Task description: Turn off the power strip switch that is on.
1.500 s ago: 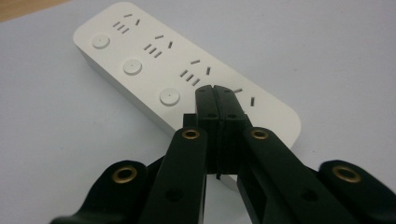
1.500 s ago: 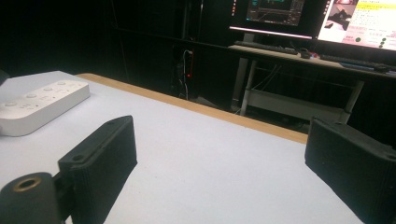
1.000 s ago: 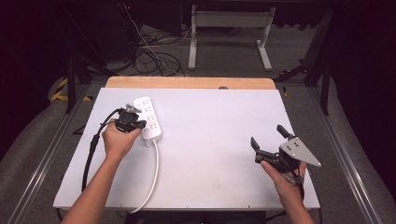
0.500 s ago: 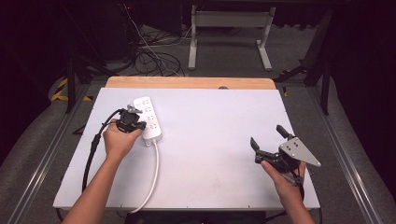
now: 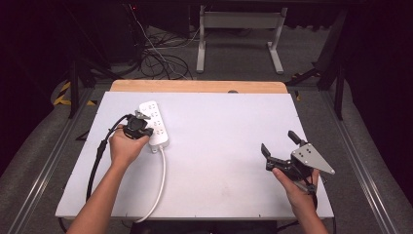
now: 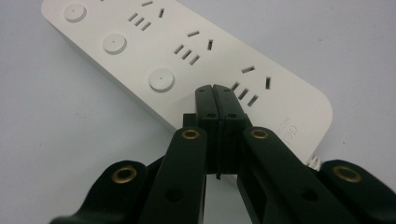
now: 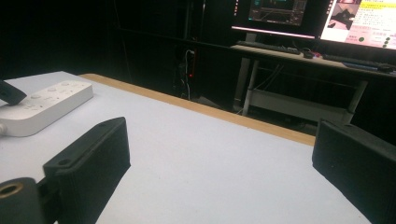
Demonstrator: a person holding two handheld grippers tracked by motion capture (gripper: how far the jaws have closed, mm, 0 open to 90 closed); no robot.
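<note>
The left claw (image 6: 215, 91) is pressed fully together, empty, its tips resting on or just above the power strip (image 5: 155, 122), between a round button and a socket at the strip's cord end. The strip lies flat on the worktop (image 5: 224, 146), far left, its white cord (image 5: 158, 185) trailing toward the near edge. The right claw (image 5: 280, 146) hovers wide apart over the worktop's right side, well apart from the strip. Nothing is plugged in; the work seems barely begun, perhaps a button press. Faint grey lettering near the strip's end is too blurred to read.
</note>
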